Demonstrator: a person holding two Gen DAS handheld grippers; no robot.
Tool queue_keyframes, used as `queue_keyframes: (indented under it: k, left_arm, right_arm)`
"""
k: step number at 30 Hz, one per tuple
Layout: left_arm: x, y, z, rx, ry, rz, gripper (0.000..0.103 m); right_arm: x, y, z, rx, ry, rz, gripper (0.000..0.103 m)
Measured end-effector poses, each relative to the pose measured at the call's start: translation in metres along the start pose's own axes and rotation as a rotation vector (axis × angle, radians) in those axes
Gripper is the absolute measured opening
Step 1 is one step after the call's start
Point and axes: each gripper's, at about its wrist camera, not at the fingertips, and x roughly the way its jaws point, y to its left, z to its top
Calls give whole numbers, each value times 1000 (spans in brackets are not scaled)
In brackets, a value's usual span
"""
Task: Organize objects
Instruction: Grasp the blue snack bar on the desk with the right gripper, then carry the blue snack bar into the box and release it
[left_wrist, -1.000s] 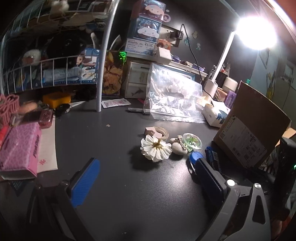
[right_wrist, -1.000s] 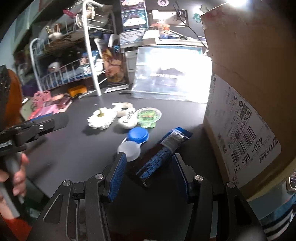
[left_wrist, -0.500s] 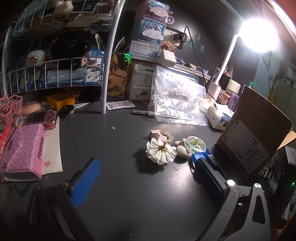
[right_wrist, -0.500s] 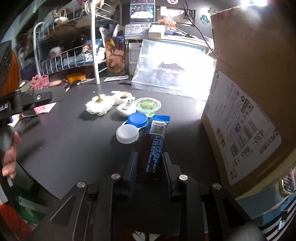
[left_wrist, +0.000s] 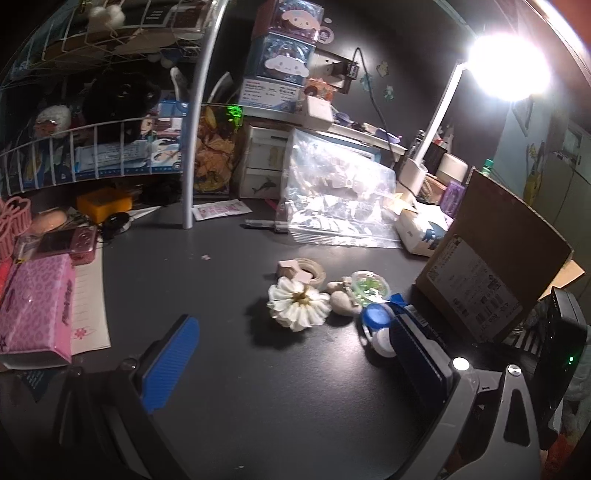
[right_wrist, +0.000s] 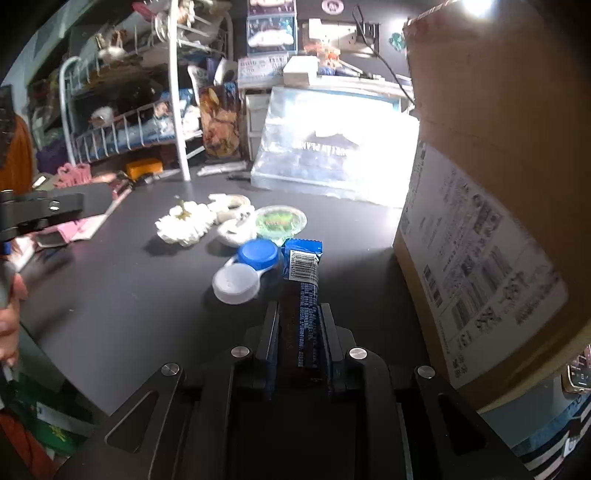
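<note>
Right claw (right_wrist: 298, 328) is clenching a blue snack bar (right_wrist: 301, 284) pointing straight ahead; box (right_wrist: 491, 206) standing rightward; left claw (left_wrist: 291, 363) released.

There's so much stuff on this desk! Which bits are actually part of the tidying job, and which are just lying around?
Part of the job:
- blue snack bar, clamped in the right gripper
- contact lens case
- white flower
- green jelly cup
- cardboard box

Just lying about:
- pink tissue pack
- wire rack
- plastic bag
- desk lamp

Dark desk (left_wrist: 229, 280), white flower (left_wrist: 298, 303), contact-lens case (right_wrist: 245, 269), green jelly cup (right_wrist: 280, 220), possibly tape roll (left_wrist: 308, 268), cardboard box (right_wrist: 480, 236)
</note>
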Motion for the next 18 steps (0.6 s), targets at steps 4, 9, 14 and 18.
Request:
queue_keyframes:
  k: [4,9,14,18]
  left_arm:
    - [-2,-10,7,16,5,-93,102]
    - [-12,-21,27,16,-3,-222,85]
    - [-29,-34,52,16,-26,-341,68]
    - [-36,-55,74,43,-34,-402,50]
  right_arm:
    - [-21,6,8,-18,-51,92,14]
    - [-58,25,33,-113,-137,265,14]
    - [-85,31,62,-218,-193,348,14]
    - [-105,23,81,-273,-211,376,14]
